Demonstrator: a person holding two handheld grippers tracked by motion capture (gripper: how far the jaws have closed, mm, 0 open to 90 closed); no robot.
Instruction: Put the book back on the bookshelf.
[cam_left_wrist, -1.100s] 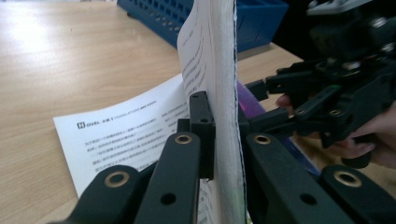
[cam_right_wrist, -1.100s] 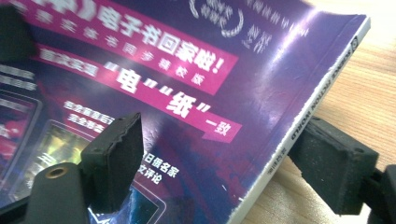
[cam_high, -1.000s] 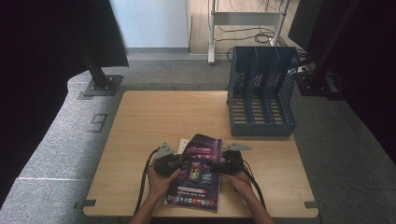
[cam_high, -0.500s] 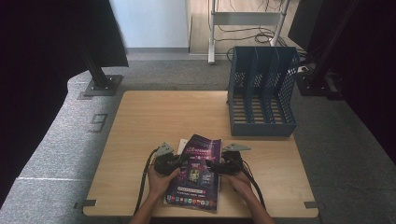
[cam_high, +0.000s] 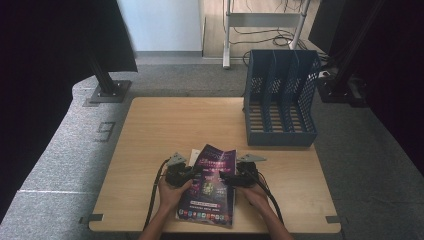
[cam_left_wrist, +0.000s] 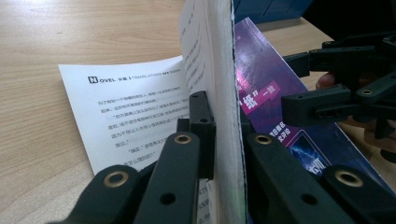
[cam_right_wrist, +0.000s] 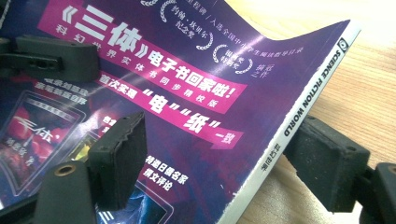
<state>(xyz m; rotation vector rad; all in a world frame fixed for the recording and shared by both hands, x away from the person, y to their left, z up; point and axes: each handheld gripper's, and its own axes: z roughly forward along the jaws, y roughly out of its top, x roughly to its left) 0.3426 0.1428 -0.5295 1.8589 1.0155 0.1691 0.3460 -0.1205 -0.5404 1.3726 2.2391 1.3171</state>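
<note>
Near edge of the table (cam_high: 150, 130): two forearms come up from the bottom of the high view, hands side by side, w/ a purple magazine (cam_high: 210, 185) between them.

Left hand (cam_high: 172, 192) grips the left gripper (cam_high: 192, 172), wrist roughly level, jaws aimed inward toward the mag's left side. In the left gripper view the jaws stand clamped tight on the raised block of pages (cam_left_wrist: 222, 93), which rises on edge between them; one loose white page (cam_left_wrist: 126, 112) w/ printed text lies flat on the wood at left, purple cover falls away at right.

The magazine lies at the table's front centre, cover up, its left side lifted, its bottom edge at the table's near edge.

Right hand (cam_high: 255, 192) holds the right gripper (cam_high: 227, 177), pointing in at the mag from the right, cable trailing back along the forearm. In the right gripper view its jaws stand wide: one pad (cam_right_wrist: 116, 158) hangs over the cover, the other (cam_right_wrist: 327, 163) sits outside the spine (cam_right_wrist: 303, 107), close to it. Contact w/ the spine: cannot tell; upper pad looks clear of the cover.

Far right, well apart: a blue file rack (cam_high: 280, 100) upright on the table's back corner.
</note>
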